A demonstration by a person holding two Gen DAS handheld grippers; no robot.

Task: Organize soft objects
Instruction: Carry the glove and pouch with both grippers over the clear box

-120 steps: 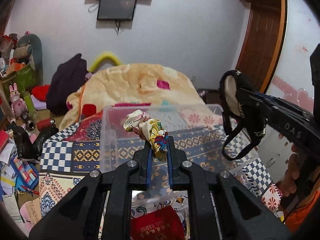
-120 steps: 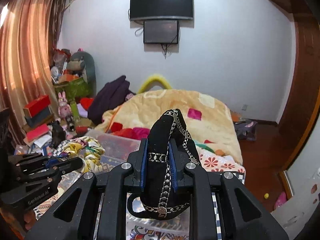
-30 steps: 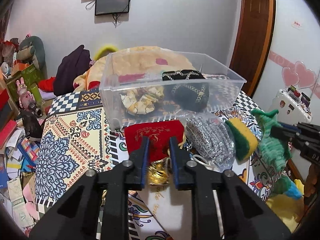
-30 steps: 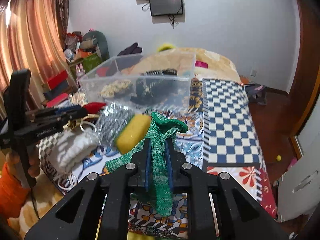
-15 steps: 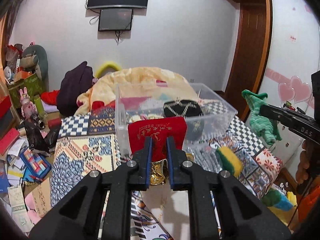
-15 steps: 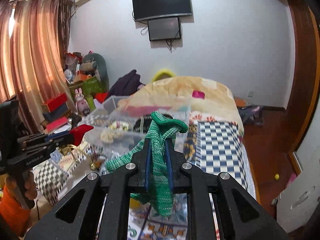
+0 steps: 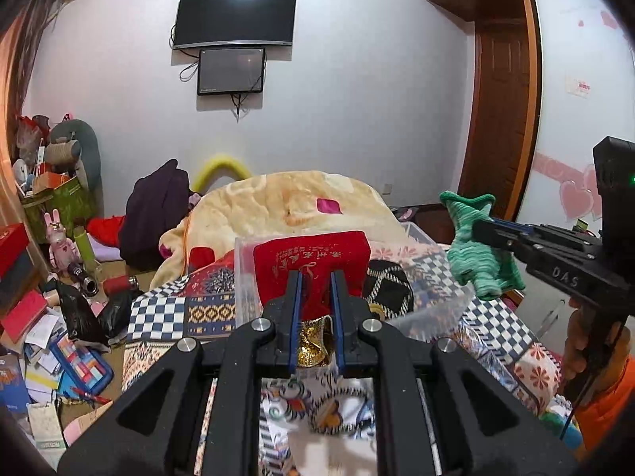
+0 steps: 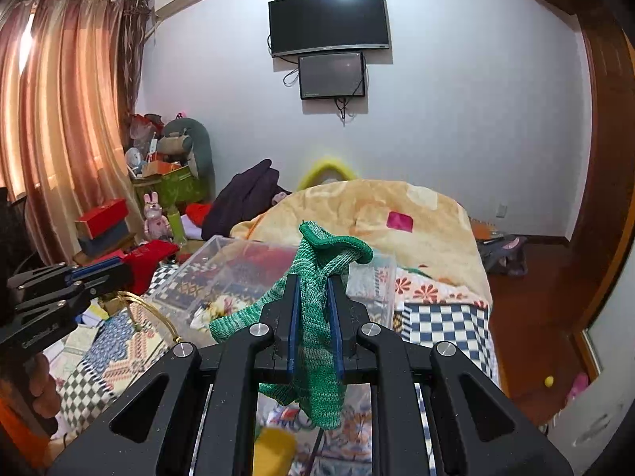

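Note:
My left gripper (image 7: 316, 277) is shut on a red cloth pouch (image 7: 311, 261) with gold lettering and a gold trim hanging below, held up in front of the clear plastic box (image 7: 436, 313). The pouch also shows in the right wrist view (image 8: 149, 260). My right gripper (image 8: 315, 281) is shut on a green knitted glove (image 8: 321, 341), held above the near side of the clear box (image 8: 222, 265). The glove also shows in the left wrist view (image 7: 478, 254). A black chain-trimmed item (image 7: 387, 281) lies inside the box.
The box stands on a patterned patchwork cover (image 7: 166, 313) on the bed. A yellow-orange blanket (image 8: 381, 214) is heaped behind it. Clutter of boxes, papers and toys (image 7: 47, 297) fills the floor at left. A yellow sponge (image 8: 276, 450) lies below my right gripper.
Both grippers have risen and moved closer to the box. The red pouch was lifted off the cover about a second ago. The green glove stays gripped.

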